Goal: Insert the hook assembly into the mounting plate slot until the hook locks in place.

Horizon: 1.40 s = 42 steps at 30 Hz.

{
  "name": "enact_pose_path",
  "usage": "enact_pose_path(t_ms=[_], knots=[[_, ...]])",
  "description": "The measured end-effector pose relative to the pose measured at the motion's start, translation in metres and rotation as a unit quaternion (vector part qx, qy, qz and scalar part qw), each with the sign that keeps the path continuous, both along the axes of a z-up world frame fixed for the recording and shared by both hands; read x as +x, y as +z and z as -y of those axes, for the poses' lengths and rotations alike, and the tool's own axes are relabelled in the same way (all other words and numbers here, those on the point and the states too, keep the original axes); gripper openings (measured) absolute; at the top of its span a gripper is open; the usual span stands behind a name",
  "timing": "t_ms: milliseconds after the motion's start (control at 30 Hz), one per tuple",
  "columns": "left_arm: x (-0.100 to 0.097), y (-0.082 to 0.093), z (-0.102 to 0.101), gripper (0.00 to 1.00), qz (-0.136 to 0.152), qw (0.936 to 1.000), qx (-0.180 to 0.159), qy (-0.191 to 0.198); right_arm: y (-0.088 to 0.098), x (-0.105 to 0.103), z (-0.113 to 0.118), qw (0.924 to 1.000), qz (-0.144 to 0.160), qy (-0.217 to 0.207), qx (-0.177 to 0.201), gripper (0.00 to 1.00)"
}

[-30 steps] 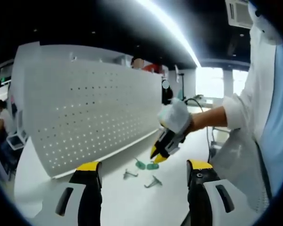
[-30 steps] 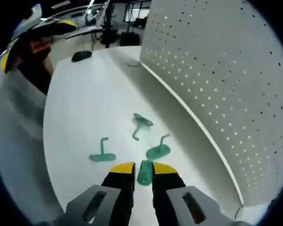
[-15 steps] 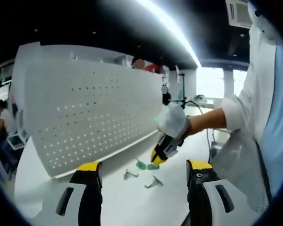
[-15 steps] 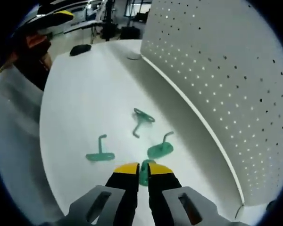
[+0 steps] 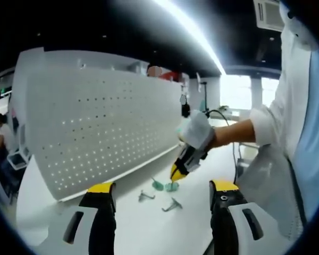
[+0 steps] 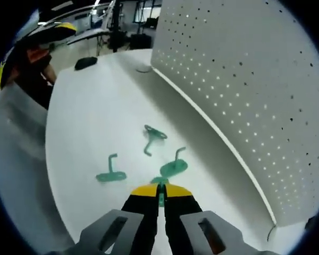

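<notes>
Four green hooks show in the right gripper view: one hook [image 6: 160, 197] is pinched edge-on between the yellow tips of the right tool [image 6: 160, 194], whose jaws are closed on it, and three lie loose on the white counter [image 6: 90, 122]. Of these, the nearest hook [image 6: 173, 166] lies just beyond the tips at 1 o'clock, a second hook [image 6: 111, 173] sits at 10 o'clock from the tips, and a third hook [image 6: 152, 136] rests farther out at 12 o'clock. One white perforated mounting plate [image 6: 255, 90] stands upright along the counter's far edge, filling the 1 to 4 o'clock part of that view, apart from the held hook. In the left gripper view the left tool [image 5: 158, 192] has its jaws spread wide with nothing between them, held low over the counter [image 5: 143, 223]. Beyond it, at 1 o'clock, a gloved hand [image 5: 195, 132] on a forearm reaching in from 3 o'clock angles the right tool [image 5: 176, 175] steeply down, its tips touching the hooks on the counter in front of the mounting plate [image 5: 101, 127].
</notes>
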State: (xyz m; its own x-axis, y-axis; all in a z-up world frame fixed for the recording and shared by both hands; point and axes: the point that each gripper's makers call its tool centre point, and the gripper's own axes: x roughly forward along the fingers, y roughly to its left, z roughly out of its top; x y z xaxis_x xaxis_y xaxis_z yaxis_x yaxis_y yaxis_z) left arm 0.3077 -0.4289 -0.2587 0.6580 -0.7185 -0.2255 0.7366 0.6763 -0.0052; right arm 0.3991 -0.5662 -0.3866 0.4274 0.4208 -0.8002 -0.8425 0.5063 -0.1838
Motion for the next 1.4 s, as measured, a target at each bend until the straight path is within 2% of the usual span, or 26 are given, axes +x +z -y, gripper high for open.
enact_pose_path(t_ms=[267, 333, 500, 633, 933, 1167, 1400], knots=[[-0.002, -0.001, 0.004, 0.73, -0.002, 1.0, 0.004, -0.006, 0.025, -0.002, -0.004, 0.9984, 0.01, -0.018, 0.052, 0.0], [-0.002, -0.001, 0.004, 0.72, -0.002, 1.0, 0.004, -0.007, 0.032, -0.004, -0.008, 0.9968, 0.007, -0.027, 0.075, 0.0], [-0.001, 0.0, 0.003, 0.72, -0.002, 1.0, 0.002, -0.006, 0.053, -0.004, -0.014, 0.99, 0.003, -0.049, 0.132, 0.0], [-0.001, 0.0, 0.005, 0.72, -0.002, 0.9999, 0.004, -0.01, 0.073, -0.007, -0.023, 0.9818, -0.001, -0.058, 0.181, 0.0], [-0.002, -0.001, 0.006, 0.71, -0.003, 0.9999, 0.004, -0.012, 0.1, -0.008, -0.027, 0.9749, 0.038, -0.06, 0.211, 0.0], [-0.001, 0.001, 0.006, 0.7, -0.004, 0.9999, -0.001, -0.01, 0.129, -0.006, -0.025, 0.9615, 0.089, -0.068, 0.251, 0.0], [0.0, 0.008, 0.005, 0.67, -0.004, 0.9998, -0.019, -0.002, 0.151, -0.012, -0.024, 0.9523, 0.112, -0.072, 0.275, 0.0]])
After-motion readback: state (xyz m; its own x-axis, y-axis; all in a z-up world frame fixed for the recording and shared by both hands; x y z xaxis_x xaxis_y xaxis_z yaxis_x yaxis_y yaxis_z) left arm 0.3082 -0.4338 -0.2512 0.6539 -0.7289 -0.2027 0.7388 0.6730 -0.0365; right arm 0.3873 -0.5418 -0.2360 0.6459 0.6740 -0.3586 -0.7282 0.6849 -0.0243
